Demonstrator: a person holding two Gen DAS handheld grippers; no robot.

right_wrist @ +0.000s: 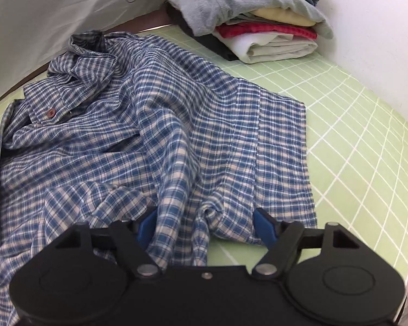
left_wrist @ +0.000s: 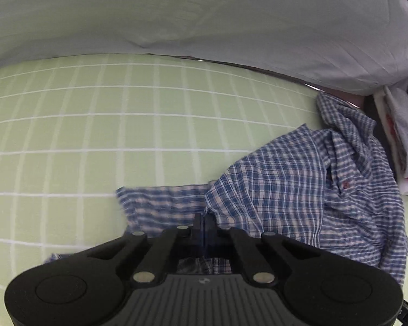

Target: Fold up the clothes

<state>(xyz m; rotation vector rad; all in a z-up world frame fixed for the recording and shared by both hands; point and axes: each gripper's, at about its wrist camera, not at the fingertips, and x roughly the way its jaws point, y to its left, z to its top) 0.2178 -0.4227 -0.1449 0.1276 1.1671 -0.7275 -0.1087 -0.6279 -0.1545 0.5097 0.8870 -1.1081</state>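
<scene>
- Leftmost, the left gripper (left_wrist: 204, 224) has its fingers pinched together on an edge of the blue plaid shirt (left_wrist: 299, 184), low over the green gridded surface (left_wrist: 95, 135).
- Centrally, the shirt lies rumpled on that surface, collar toward the white sheet (right_wrist: 40, 27).
- Rightward, the right gripper (right_wrist: 206, 225) has its blue fingers (right_wrist: 263, 225) spread wide around a bunched fold.
- Beyond, a stack of folded clothes (right_wrist: 258, 21) sits near the far right corner.

Your left tongs (left_wrist: 204, 224): matte black housing, two round side discs, ribbed grey centre panel with a small white logo, silver rivets on the black linkage arms. Your right tongs (right_wrist: 206, 226): same black body and discs, silver rivets, blue fingers (right_wrist: 263, 225).
</scene>
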